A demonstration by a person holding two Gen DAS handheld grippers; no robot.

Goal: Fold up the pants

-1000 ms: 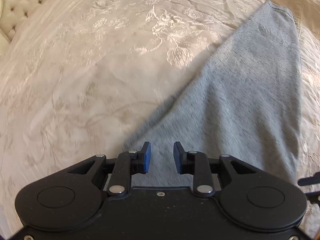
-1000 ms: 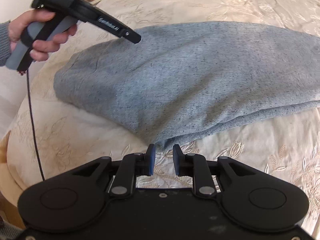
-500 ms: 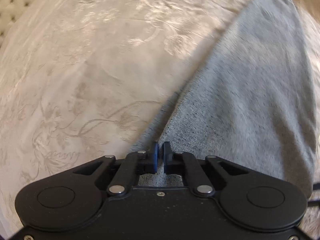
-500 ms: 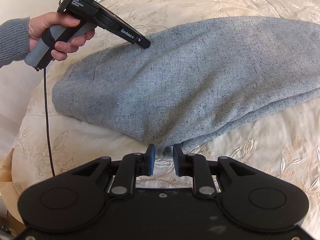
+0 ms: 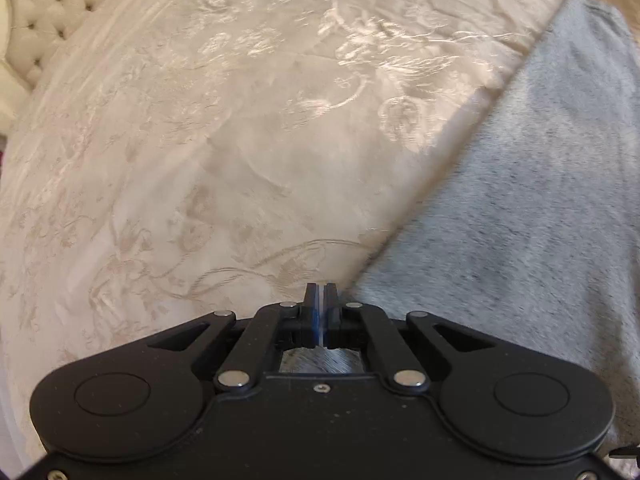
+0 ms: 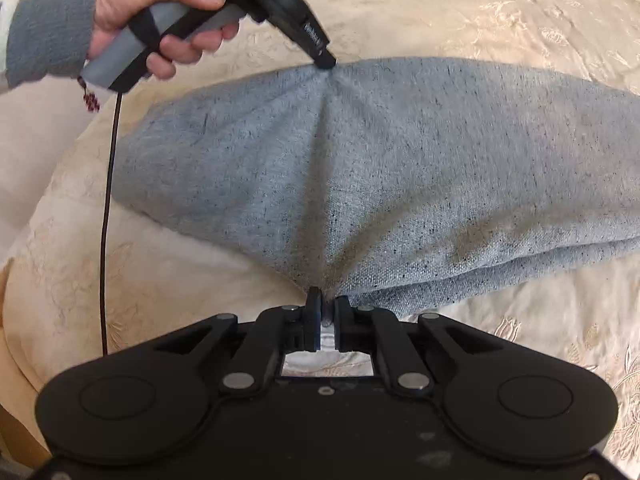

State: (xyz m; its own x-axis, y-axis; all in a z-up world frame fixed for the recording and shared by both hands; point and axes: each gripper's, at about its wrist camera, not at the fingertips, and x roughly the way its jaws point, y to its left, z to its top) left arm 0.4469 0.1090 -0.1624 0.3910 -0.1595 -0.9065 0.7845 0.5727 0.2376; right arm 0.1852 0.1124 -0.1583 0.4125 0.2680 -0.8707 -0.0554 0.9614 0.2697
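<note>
Grey pants (image 6: 400,168) lie folded lengthwise across a cream bedspread (image 6: 520,12). My right gripper (image 6: 326,306) is shut on their near edge, and the cloth bunches up between the pads. At the far edge my left gripper (image 6: 326,63), held in a person's hand (image 6: 160,0), pinches the cloth, and creases run between the two grips. In the left wrist view the left gripper (image 5: 320,294) has its pads together at the edge of the pants (image 5: 520,220), with grey cloth showing beneath it.
The floral bedspread (image 5: 200,140) stretches wide to the left of the pants. A tufted headboard (image 5: 44,12) stands at the far left corner. A black cable (image 6: 108,220) hangs from the left gripper's handle over the bed's rounded edge.
Both grippers went from open to shut on the pants' edges, the left first, then the right. The left one shifted to the far edge, and the cloth now puckers between the grips.
</note>
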